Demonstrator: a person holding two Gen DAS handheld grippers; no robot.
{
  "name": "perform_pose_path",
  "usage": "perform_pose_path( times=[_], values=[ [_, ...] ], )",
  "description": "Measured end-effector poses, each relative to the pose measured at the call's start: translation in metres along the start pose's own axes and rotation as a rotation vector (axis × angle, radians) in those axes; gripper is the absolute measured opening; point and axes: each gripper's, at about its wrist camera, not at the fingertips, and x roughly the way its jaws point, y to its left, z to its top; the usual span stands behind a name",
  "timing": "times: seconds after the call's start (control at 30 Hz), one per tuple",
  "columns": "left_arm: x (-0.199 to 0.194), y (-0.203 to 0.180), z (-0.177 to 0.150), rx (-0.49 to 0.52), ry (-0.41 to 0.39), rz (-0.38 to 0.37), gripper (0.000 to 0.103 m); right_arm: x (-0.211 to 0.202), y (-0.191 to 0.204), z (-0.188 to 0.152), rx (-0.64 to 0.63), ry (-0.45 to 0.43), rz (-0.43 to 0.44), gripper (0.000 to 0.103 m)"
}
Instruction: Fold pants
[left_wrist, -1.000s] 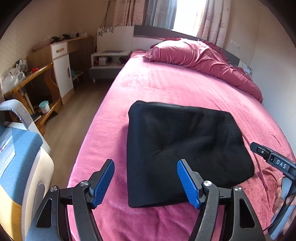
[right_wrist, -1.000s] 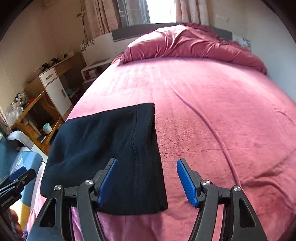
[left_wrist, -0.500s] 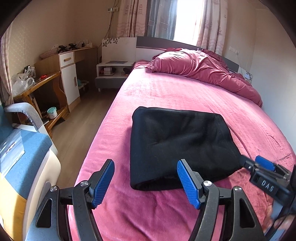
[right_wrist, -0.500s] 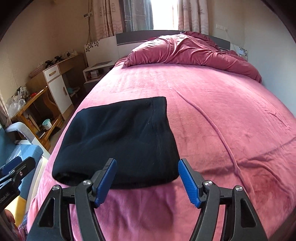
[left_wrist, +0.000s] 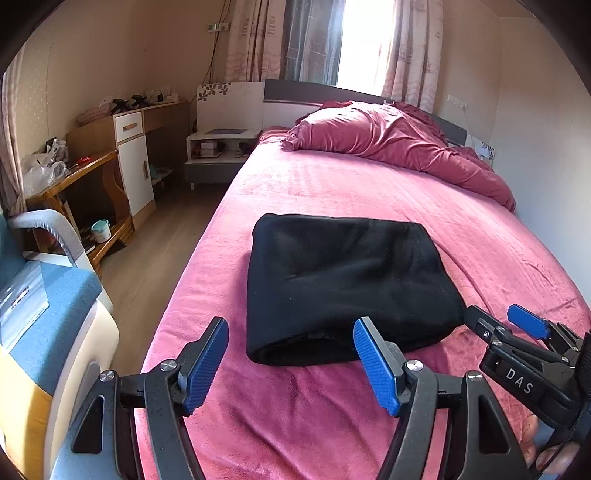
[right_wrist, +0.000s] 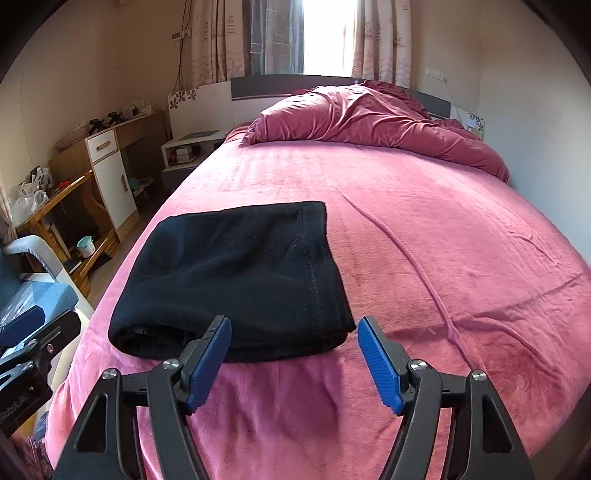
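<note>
In the left wrist view the left gripper (left_wrist: 291, 354) is hanging released near the folded black pants (left_wrist: 347, 284) lying on the pink bed (left_wrist: 332, 192), while in the right wrist view the right gripper (right_wrist: 293, 354) is gaping empty, the pants (right_wrist: 236, 277) lying just beyond, left of centre.

The left gripper (left_wrist: 291, 363) hung tilted downward, its blue pads (left_wrist: 376, 365) spread wide with nothing between them. The right gripper (right_wrist: 294, 363) pointed down at a like angle, jaws also apart and empty. It showed at the lower right of the left wrist view, where fingertips (left_wrist: 546, 456) of a hand gripped its handle.
</note>
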Motion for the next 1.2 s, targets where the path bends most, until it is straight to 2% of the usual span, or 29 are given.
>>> perform_pose_path(
  times=[0.4,1.2],
  values=[
    [-0.021,-0.003,0.012,-0.009,-0.062,0.034,0.072,-0.029,0.01,0.006,-0.009,-0.081,-0.04,0.073],
    [-0.031,-0.006,0.016,-0.008,-0.092,0.046,0.072,-0.038,0.015,0.006,-0.014,-0.098,-0.041,0.077]
  ],
)
